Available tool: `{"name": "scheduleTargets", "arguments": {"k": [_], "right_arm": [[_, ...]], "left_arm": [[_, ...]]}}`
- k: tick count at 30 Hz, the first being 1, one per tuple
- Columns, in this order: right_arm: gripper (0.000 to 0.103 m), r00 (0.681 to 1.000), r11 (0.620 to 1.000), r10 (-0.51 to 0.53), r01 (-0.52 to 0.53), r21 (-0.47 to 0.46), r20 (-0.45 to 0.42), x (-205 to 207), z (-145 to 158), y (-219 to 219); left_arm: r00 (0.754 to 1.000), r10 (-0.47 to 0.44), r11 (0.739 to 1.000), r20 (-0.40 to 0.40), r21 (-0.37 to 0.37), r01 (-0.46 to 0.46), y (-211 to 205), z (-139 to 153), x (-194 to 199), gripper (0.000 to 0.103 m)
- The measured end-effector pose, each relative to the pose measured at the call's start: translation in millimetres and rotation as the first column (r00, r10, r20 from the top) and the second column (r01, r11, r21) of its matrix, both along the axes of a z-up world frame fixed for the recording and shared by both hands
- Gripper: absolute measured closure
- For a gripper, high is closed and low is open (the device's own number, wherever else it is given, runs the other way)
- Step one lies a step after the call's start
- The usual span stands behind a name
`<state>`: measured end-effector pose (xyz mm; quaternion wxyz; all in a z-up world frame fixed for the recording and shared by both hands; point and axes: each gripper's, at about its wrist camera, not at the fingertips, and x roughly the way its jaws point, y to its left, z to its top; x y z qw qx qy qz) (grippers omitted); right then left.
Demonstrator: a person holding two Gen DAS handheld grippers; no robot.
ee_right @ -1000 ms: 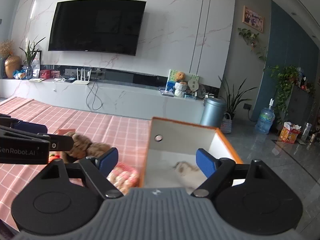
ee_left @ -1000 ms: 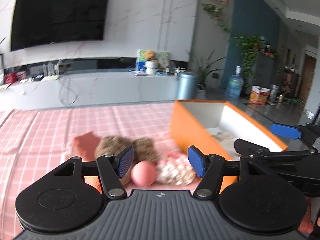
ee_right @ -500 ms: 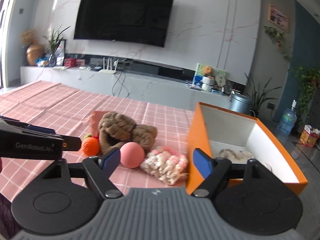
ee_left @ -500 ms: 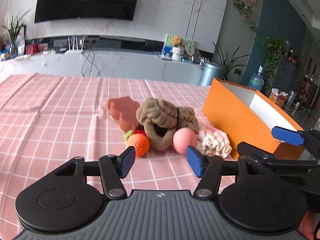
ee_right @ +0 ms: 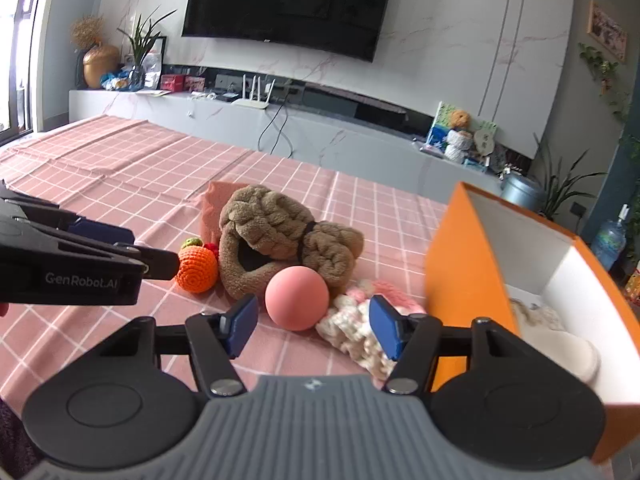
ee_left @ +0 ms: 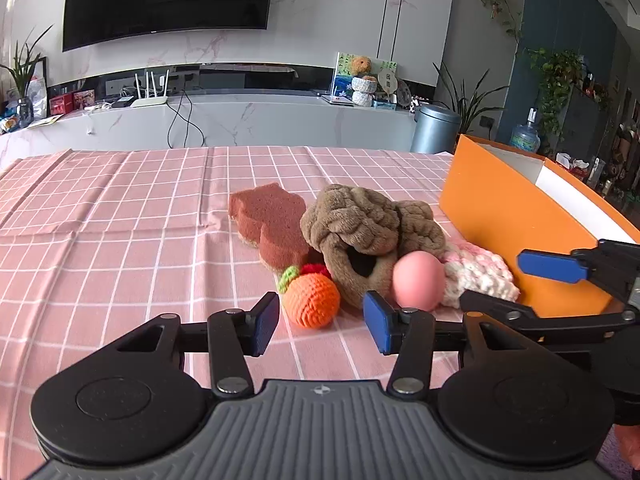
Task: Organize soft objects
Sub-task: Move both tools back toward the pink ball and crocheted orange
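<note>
Pile: we see the soft things bunched on the pink checked bench (ee_left: pixel 120 240), just left of the orange box (ee_left: pixel 492 216).
Members: sponge (ee_left: pixel 272 220) farthest left, brown plush (ee_left: pixel 356 232) in the middle, crochet orange (ee_left: pixel 312 300) and pink ball (ee_left: pixel 418 280) nearest us, pale knit piece (ee_left: pixel 476 276) against the box wall.
Left gripper (ee_left: pixel 320 324): fingers spread wide, holding nothing, the crochet orange just beyond the gap.
Right gripper (ee_right: pixel 310 324): fingers (ee_right: pixel 240 324) also wide apart and empty, the ball just past them, the knit piece by the right finger.
Box: something pale already lies inside, seen from the right wrist.
Risk, ball: we judge it will roll off if a finger nudges it before closing.
Risk, crowding: items touch, so a grasp may drag a neighbour along.
Risk, grippers: they sit close together and could collide over the same pile.
Risk, box: the near wall could catch a low carry.
</note>
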<state>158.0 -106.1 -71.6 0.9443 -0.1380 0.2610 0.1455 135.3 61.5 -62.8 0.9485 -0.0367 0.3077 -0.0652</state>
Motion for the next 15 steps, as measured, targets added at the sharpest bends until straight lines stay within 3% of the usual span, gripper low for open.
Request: {"name": "scheduleTargets", "arguments": {"k": [15], "right_arm": [[0.043, 0.995, 0.997, 0.072, -0.075, -0.027, -0.072, 60.1, -34.3, 19.7]], "left_arm": [[0.998, -0.032, 0.999, -0.05, 0.031, 0.034, 4.6, -21.8, 38.9, 0.044]]}}
